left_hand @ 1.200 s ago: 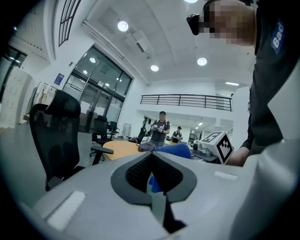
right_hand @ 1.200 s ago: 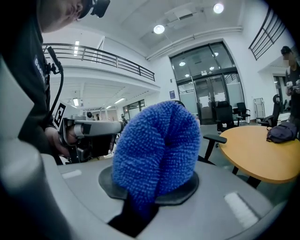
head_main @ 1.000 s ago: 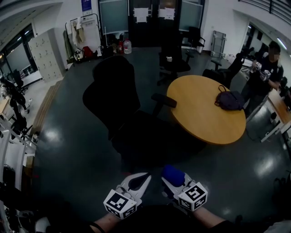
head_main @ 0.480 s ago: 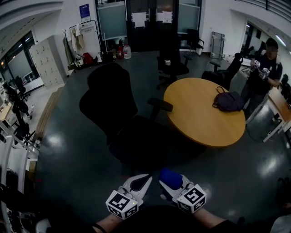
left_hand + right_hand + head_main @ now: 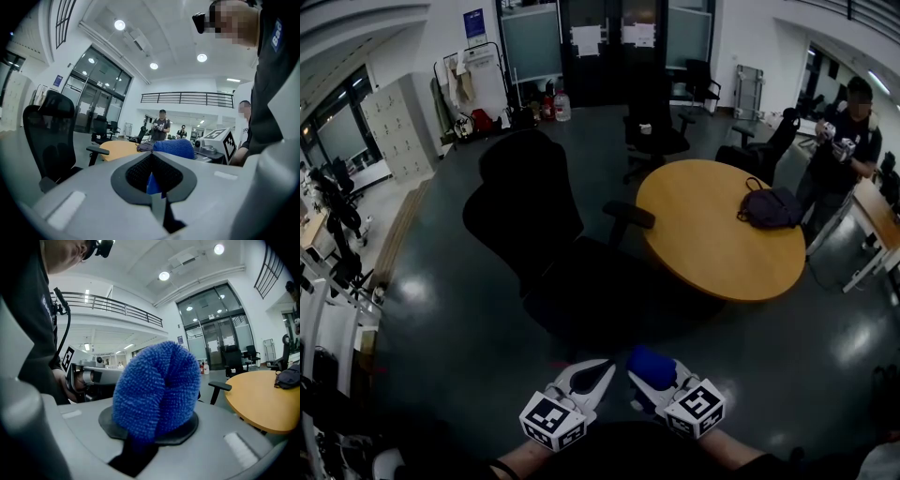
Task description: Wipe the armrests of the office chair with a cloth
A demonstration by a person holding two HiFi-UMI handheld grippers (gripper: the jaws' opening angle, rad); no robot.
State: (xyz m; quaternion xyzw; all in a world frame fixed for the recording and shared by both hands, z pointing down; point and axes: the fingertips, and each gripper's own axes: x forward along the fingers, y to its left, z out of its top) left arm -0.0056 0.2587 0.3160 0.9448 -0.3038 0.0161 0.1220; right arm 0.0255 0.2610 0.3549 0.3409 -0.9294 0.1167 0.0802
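The black office chair (image 5: 530,234) stands in the middle of the dark floor, its right armrest (image 5: 628,215) close to the round table; the other armrest is hidden. Both grippers hang low in front of the person, well short of the chair. My right gripper (image 5: 643,367) is shut on a fluffy blue cloth (image 5: 652,362), which bulges between the jaws in the right gripper view as the cloth (image 5: 157,390). My left gripper (image 5: 601,368) is shut, jaw tips touching, with nothing seen held. In the left gripper view the chair (image 5: 49,136) and an armrest (image 5: 97,150) lie ahead at left.
A round wooden table (image 5: 712,248) with a purple bag (image 5: 772,206) stands right of the chair. A person (image 5: 847,127) stands at the far right beside desks. More black chairs (image 5: 661,131) stand near the glass doors, and lockers (image 5: 394,117) line the left wall.
The head view has shifted a little, so the chair and table sit slightly further left. Both grippers stay low and close together, the right one still shut on the cloth.
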